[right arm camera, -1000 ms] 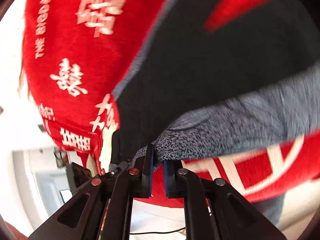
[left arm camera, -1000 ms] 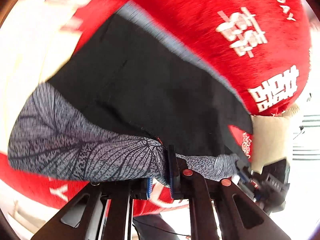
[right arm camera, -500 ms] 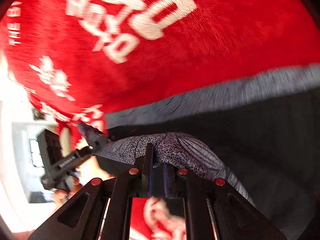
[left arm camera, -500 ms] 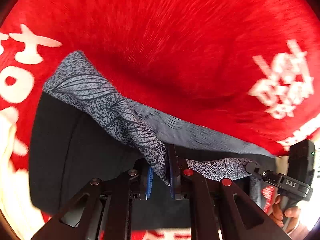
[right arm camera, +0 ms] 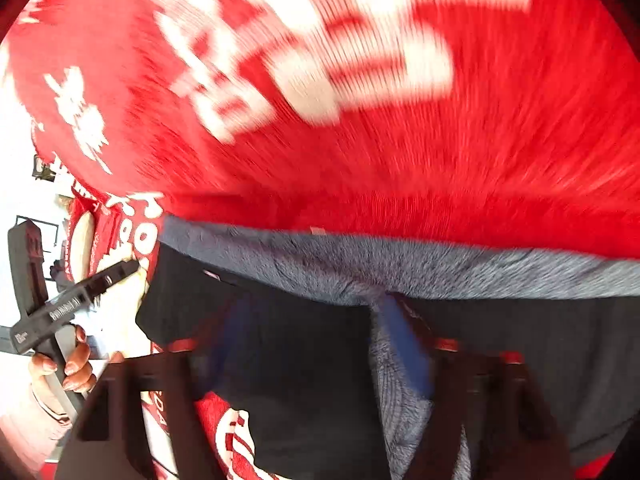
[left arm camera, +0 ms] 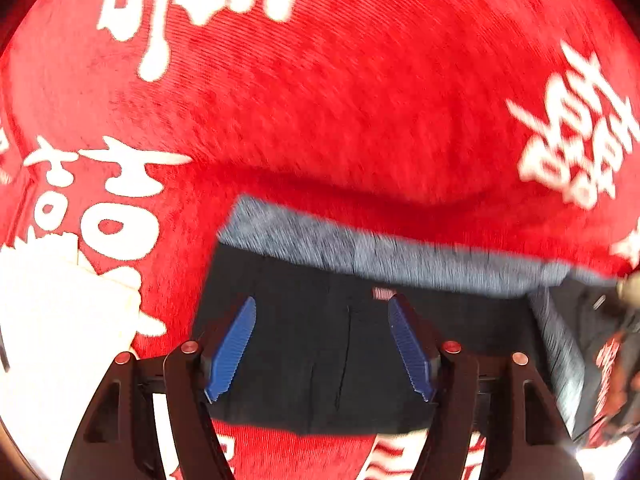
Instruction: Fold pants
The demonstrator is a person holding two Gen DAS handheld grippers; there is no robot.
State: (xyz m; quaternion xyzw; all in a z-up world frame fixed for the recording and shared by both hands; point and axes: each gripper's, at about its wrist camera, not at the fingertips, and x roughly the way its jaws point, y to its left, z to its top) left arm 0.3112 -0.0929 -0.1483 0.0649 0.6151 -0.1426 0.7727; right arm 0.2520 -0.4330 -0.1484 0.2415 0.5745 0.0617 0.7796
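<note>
The pants (left arm camera: pixel 320 344), black with a grey patterned band (left arm camera: pixel 400 256) along the far edge, lie folded on a red bedspread (left arm camera: pixel 340 120). In the right wrist view the same garment (right arm camera: pixel 312 360) sits directly below the camera.

Left gripper (left arm camera: pixel 322 344): jaws have just been opening and stand spread over the black cloth, nothing pinched between them. Right gripper (right arm camera: pixel 320 344): jaws likewise just been opening; a fold of grey cloth runs beside the right pad, apparently released, though blur prevents certainty that it is free.

Risks, as judged: if that grey fold clings to the ribbed blue pad (right arm camera: pixel 404 344), lifting away would drag the top layer and undo the fold. The plush spread is soft and uneven, so layers may slump or skew. Fast withdrawal could also ruffle the edge.

Surface: red spread with large white characters (left arm camera: pixel 120 200), corduroy-like pile. Beyond its edge, a bright, overexposed room; a person's hand (right arm camera: pixel 68 364) holds the other gripper's handle.
</note>
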